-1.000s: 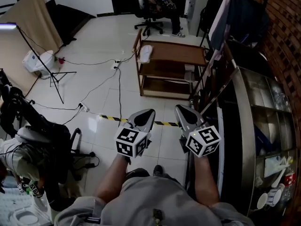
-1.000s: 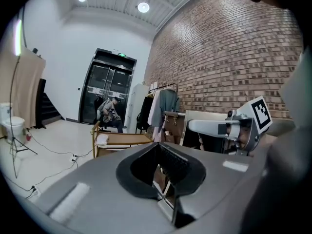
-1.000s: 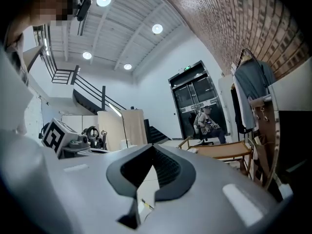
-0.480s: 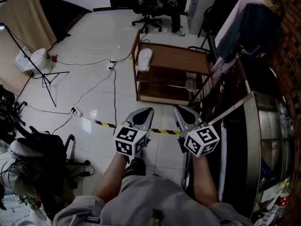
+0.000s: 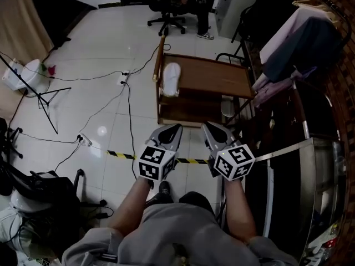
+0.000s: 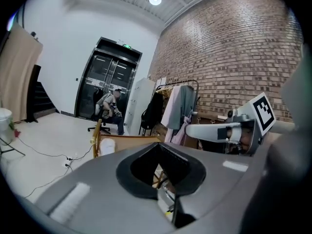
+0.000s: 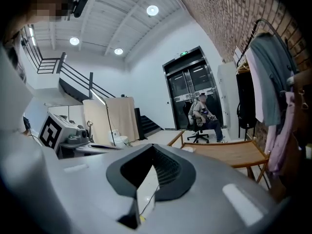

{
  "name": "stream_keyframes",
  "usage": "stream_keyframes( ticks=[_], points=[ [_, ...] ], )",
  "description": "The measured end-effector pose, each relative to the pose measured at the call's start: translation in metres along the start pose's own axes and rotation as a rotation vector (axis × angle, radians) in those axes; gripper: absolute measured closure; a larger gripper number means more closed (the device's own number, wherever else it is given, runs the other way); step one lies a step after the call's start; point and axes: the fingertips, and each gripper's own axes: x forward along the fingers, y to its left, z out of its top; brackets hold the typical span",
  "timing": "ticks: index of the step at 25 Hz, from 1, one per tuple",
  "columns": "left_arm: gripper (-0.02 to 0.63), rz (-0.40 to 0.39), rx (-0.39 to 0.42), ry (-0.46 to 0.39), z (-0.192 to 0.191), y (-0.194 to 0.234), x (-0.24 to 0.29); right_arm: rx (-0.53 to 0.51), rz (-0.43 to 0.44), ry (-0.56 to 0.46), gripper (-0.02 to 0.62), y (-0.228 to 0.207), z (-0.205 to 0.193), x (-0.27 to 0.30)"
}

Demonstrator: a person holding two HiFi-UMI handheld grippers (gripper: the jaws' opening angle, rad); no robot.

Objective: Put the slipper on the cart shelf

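A white slipper [image 5: 172, 77] lies on the left end of the top shelf of the wooden cart [image 5: 216, 76], straight ahead across the floor. The left gripper view shows the same slipper [image 6: 107, 146] on the cart [image 6: 131, 140], far beyond the jaws. My left gripper [image 5: 175, 128] and right gripper [image 5: 207, 126] are held side by side in front of my body, well short of the cart. Both are shut with nothing in them. My right gripper's view looks over the cart top [image 7: 234, 152].
A yellow-black tape strip [image 5: 125, 155] crosses the floor between me and the cart. Cables [image 5: 125, 93] trail at the left. A clothes rack [image 5: 299, 35] and a metal counter [image 5: 313, 165] line the right side. A person sits on an office chair [image 5: 169, 18] behind the cart.
The cart and slipper have come nearer and lower in the head view as I step forward. Both grippers keep their pose, shut and empty.
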Motion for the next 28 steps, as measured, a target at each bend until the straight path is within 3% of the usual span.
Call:
stream_keyframes(
  ticks=[5, 10, 13, 18, 23, 28],
  points=[
    [0.598, 0.028, -0.009, 0.024, 0.000, 0.036, 0.027, 0.023, 0.000, 0.039, 0.595, -0.024, -0.009, 0.039],
    [0.598, 0.116, -0.026, 0.060, -0.007, 0.077, 0.062, 0.025, 0.028, 0.089, 0.595, -0.058, -0.023, 0.085],
    [0.598, 0.194, -0.005, 0.104, -0.012, 0.103, 0.081, 0.016, 0.064, 0.125, 0.595, -0.076, -0.033, 0.118],
    [0.598, 0.249, -0.036, 0.127, -0.014, 0.122, 0.121, 0.037, 0.132, 0.164, 0.595, -0.111, -0.039, 0.160],
    [0.598, 0.285, -0.045, 0.137, -0.014, 0.141, 0.148, 0.049, 0.195, 0.220, 0.595, -0.123, -0.055, 0.192],
    [0.598, 0.281, -0.082, 0.156, -0.021, 0.166, 0.167, 0.091, 0.181, 0.282, 0.595, -0.133, -0.071, 0.222]
  ],
)
